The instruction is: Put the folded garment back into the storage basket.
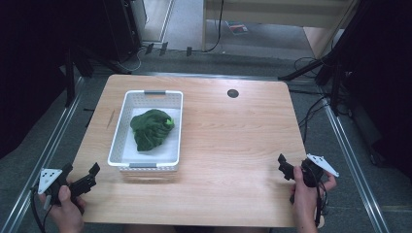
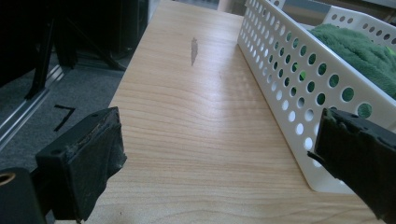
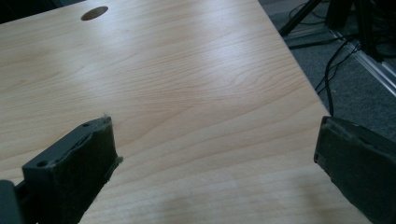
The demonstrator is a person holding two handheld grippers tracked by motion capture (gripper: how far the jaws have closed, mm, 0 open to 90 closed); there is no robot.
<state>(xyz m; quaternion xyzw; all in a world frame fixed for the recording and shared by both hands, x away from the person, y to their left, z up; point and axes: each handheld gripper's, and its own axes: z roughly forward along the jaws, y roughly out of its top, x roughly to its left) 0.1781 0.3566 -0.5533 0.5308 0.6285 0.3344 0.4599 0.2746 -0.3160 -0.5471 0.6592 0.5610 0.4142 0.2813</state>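
Jaws on both the left gripper (image 1: 92,175) and right gripper (image 1: 283,167) gape wide and empty at the table's near corners, probably staged for grabbing the green cloth (image 1: 151,128) bunched in the white basket (image 1: 120,128).

A light wooden table (image 1: 233,141) carries the things. A white perforated basket (image 1: 120,141) rests directly on its left half.
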